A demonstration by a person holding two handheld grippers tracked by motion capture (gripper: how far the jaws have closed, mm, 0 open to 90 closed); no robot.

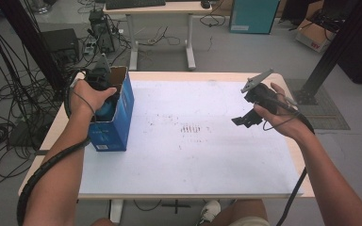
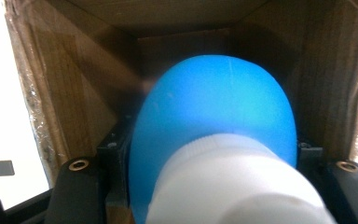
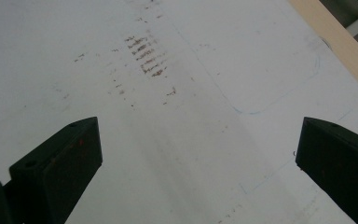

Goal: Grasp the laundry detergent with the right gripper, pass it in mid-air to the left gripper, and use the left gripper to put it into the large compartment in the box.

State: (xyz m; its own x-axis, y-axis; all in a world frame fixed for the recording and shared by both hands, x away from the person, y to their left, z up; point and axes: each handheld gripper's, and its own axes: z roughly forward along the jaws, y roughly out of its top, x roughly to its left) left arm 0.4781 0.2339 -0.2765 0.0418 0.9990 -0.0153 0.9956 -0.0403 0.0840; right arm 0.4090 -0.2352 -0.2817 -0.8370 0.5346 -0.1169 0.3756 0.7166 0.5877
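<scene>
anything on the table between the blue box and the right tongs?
Nothing: bare white table top with brown scuff marks between the blue box and right tongs, per the high view.

White table mat (image 1: 217, 155) with brown smudges (image 1: 191, 128), floor cables (image 1: 9, 101), far desk (image 1: 160, 9)

1. The high view looks forward and down from above the person's side, taking in the whole table (image 1: 188, 188) and the floor beyond.
2. The left gripper view sits very close, facing into a cardboard box (image 2: 98, 70), hard against a blue bottle (image 2: 214, 116).
3. The right gripper view looks down at the white tabletop from nearby; it shares the brown smudges (image 3: 144, 53) with the high view (image 1: 191, 128).
</scene>
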